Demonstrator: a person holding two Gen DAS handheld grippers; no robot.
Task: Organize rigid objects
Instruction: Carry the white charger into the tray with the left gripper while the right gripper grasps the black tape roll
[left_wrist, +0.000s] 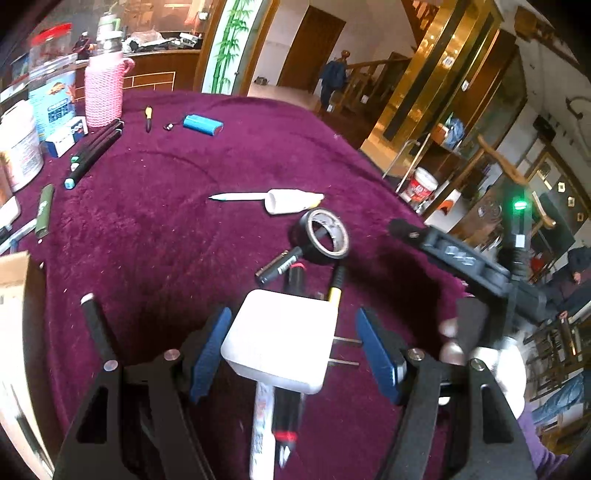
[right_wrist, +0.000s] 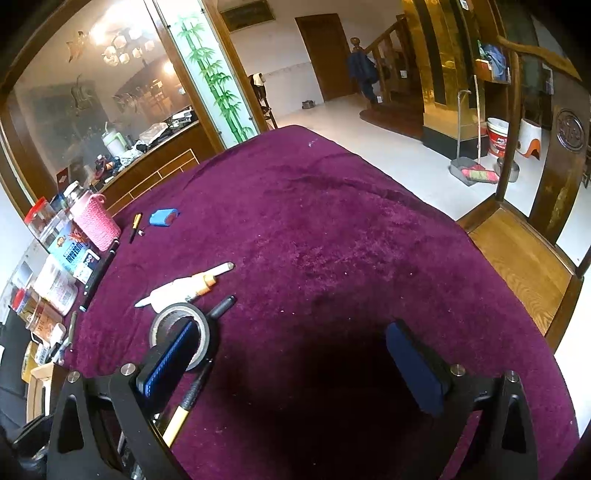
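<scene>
In the left wrist view my left gripper (left_wrist: 293, 343) is open around a white plug adapter (left_wrist: 280, 339); its left pad is close to the adapter, its right pad stands off by the two prongs. The adapter lies on top of pens (left_wrist: 288, 417) and a yellow-handled tool (left_wrist: 334, 291). A black tape roll (left_wrist: 325, 236) and a black battery (left_wrist: 275, 267) lie just beyond. In the right wrist view my right gripper (right_wrist: 295, 363) is open and empty over the purple cloth (right_wrist: 332, 240); the tape roll (right_wrist: 181, 332) sits behind its left finger (right_wrist: 170, 354).
A white glue bottle (left_wrist: 291, 201) and white pen (left_wrist: 240, 196) lie mid-table. A blue battery pack (left_wrist: 203, 124), black markers (left_wrist: 96, 151), a pink knit-covered bottle (left_wrist: 103, 88) and jars (left_wrist: 51, 74) stand at the far left. A cardboard box (left_wrist: 13, 273) is at the left edge. A wooden chair (right_wrist: 524, 251) stands at the right.
</scene>
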